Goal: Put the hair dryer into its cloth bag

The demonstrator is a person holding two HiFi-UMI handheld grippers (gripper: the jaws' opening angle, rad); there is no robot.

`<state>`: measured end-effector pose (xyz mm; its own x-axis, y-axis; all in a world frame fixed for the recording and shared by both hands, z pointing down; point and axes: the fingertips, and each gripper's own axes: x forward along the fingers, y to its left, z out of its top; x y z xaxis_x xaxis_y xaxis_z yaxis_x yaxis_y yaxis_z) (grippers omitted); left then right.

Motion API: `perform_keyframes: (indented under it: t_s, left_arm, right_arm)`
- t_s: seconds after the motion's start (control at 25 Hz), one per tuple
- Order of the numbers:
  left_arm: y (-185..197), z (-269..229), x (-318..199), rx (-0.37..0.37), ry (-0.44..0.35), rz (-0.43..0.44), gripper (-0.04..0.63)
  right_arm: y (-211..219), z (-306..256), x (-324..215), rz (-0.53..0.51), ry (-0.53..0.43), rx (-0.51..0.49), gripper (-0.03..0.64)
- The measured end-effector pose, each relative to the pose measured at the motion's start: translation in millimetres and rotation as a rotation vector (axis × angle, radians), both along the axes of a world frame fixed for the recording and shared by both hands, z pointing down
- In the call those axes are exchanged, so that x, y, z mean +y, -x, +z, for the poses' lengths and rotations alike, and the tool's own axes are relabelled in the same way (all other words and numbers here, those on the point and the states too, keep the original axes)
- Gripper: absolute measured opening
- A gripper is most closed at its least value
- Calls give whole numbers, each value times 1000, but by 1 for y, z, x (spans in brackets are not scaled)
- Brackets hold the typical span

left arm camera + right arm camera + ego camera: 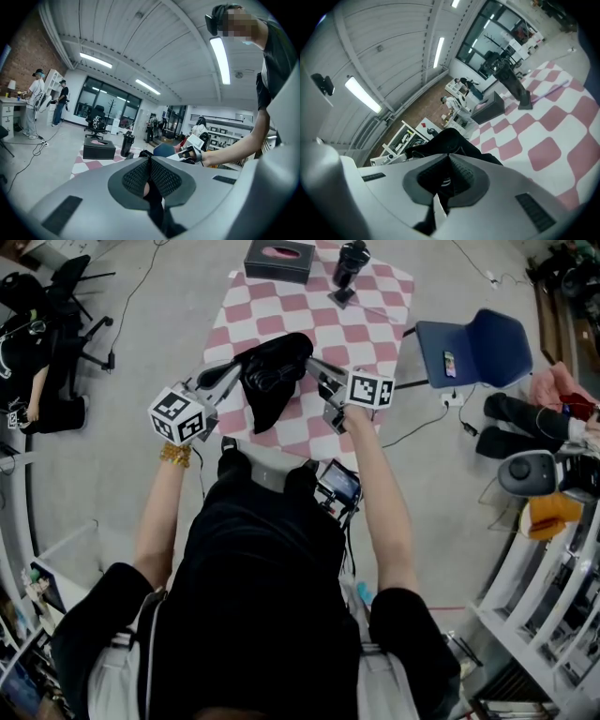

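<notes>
Clamping left gripper (pixel 228 377) shut on black cloth bag (pixel 274 379), left edge | pinching right edge with right gripper (pixel 317 369) | holding bag slung above checkered table (pixel 370 329): limp, light, probably saggy | eyeing hair dryer (pixel 349 265) at far end: likely rigid, heavier; best gripped by handle

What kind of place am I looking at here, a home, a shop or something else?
Probably an open-plan lab or workshop office: strip ceiling lights, rolling office chairs on bare concrete floor, open equipment shelving.

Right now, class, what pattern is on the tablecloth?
Pink-and-white checks; the tablecloth shows best in the head view.
</notes>
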<state>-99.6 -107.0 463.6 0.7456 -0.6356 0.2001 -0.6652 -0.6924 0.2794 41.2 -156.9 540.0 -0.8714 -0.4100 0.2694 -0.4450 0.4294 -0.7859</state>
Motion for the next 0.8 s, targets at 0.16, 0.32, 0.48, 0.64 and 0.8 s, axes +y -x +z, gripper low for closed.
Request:
perform_keyframes:
  t_s: [0.16, 0.32, 0.48, 0.64, 0.8]
  left_arm:
    - [11, 4, 1, -13, 10, -17, 21]
    - [14, 10, 1, 6, 41, -31, 21]
    - [16, 8, -2, 8, 41, -34, 21]
    - [14, -1, 1, -9, -12, -37, 21]
    - [19, -1, -4, 2, -10, -66, 21]
  right_arm:
    - [-21, -22, -17, 130, -62, 5, 21]
    - [-24, -36, -20, 133, -111, 34, 21]
    - [-30, -62, -27, 212, -92, -129, 21]
    - [-30, -90, -25, 236, -116, -312, 21]
    - [-38, -78, -21, 240, -136, -193, 21]
